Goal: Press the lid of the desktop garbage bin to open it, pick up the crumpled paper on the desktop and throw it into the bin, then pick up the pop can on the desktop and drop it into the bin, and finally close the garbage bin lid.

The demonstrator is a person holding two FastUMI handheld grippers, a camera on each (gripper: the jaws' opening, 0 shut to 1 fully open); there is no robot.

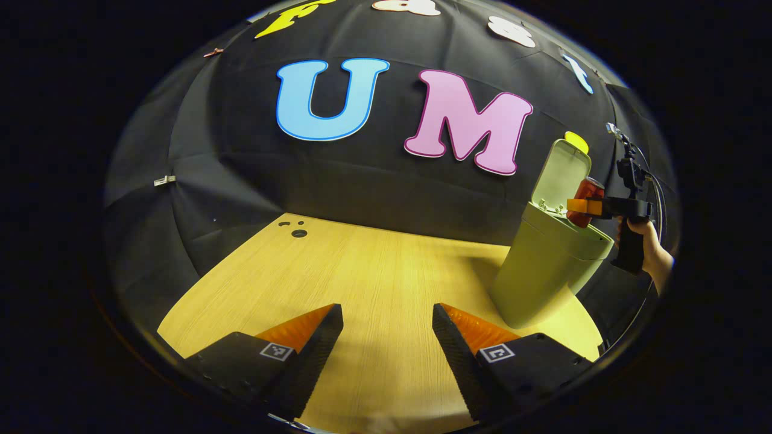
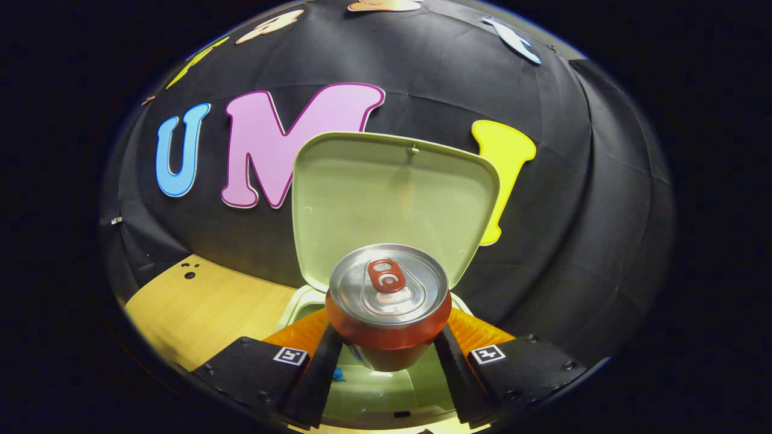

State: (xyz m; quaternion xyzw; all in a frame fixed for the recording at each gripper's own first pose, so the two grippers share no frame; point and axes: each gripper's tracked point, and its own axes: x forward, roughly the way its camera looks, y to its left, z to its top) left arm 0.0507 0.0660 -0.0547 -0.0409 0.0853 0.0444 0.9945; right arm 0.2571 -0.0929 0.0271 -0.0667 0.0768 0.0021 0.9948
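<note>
We hold the pop can (image 2: 389, 301) pinched in our right gripper (image 2: 389, 355) right over the open bin (image 1: 546, 271) so it can drop in, and our left gripper (image 1: 386, 343) waits spread apart

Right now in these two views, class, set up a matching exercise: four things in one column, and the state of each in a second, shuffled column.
Things:
1. bin lid
2. pop can
3. left tool
4. wooden desktop

States:
A. open, holding nothing
B. bare under the left tool
C. raised upright
D. clamped over the bin opening by the right tool

Pairs: 1-C, 2-D, 3-A, 4-B
</note>
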